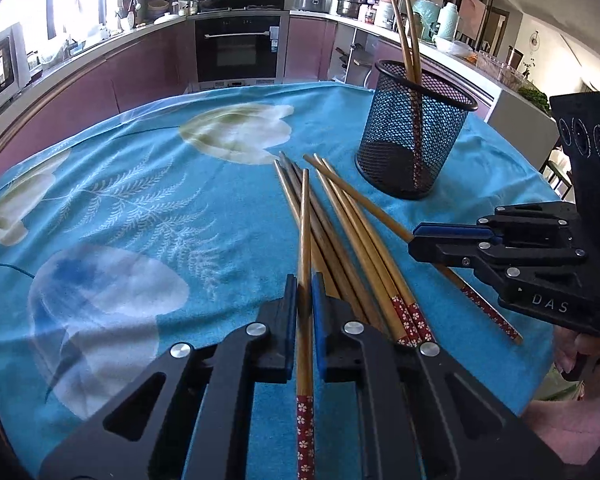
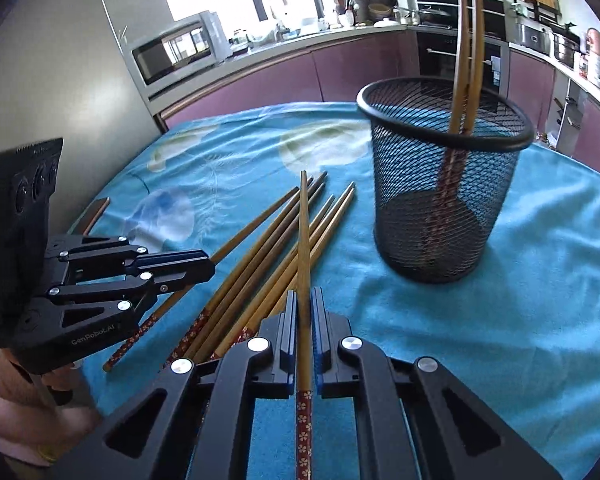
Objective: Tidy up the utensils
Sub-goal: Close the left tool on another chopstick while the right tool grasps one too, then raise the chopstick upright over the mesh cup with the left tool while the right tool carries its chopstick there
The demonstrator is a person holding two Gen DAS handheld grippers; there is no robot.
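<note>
Left gripper (image 1: 304, 292): I'm pinching one chopstick (image 1: 305, 240) — off the pile (image 1: 352, 248).
Right gripper (image 2: 303, 308): I'm clamping another chopstick (image 2: 304, 248).
Mesh cup (image 2: 446, 168): holding two — upright.

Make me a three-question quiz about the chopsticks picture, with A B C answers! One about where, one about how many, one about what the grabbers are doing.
1. Where is the mesh cup?
A. on the blue cloth
B. on the oven
C. on the floor

2. How many chopsticks stand in it?
A. none
B. two
C. six

3. The left gripper and right gripper are:
A. both wide open
B. each shut on one chopstick
C. holding the cup

Answers: 1 A, its base rests on cloth; 2 B, two stick out; 3 B, pads pinch one stick each.
</note>
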